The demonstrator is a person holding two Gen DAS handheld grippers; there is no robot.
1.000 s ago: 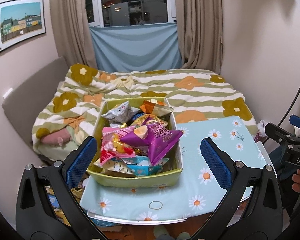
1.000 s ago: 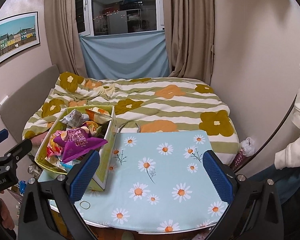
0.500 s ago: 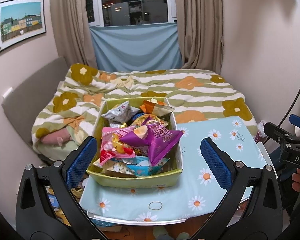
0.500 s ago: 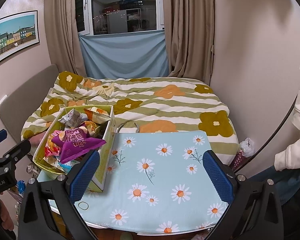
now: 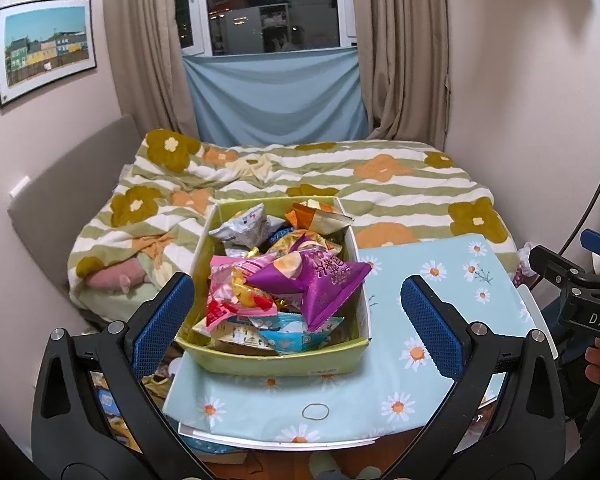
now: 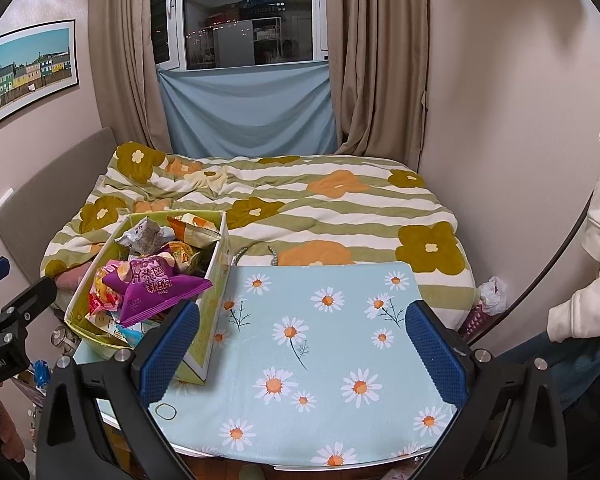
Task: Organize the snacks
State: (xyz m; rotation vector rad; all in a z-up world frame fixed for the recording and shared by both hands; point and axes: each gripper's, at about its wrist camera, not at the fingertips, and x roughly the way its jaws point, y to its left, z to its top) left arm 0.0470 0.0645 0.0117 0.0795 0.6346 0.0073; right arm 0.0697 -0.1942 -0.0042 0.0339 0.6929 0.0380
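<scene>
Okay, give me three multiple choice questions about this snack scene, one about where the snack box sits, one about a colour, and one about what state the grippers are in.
1. Where on the daisy tablecloth does the snack box sit?
A. left part
B. middle
C. right edge

2. What colour is the big packet on top of the pile?
A. green
B. purple
C. black

3. How do the jaws of the left gripper and right gripper stand?
A. both shut on packets
B. one shut, one open
C. both open, holding nothing

Answers:
1. A, the right wrist view shows the box at the cloth's left, with bare daisy print to its right.
2. B, the purple packet lies uppermost.
3. C, a wide gap shows between each pair of blue pads.
</scene>
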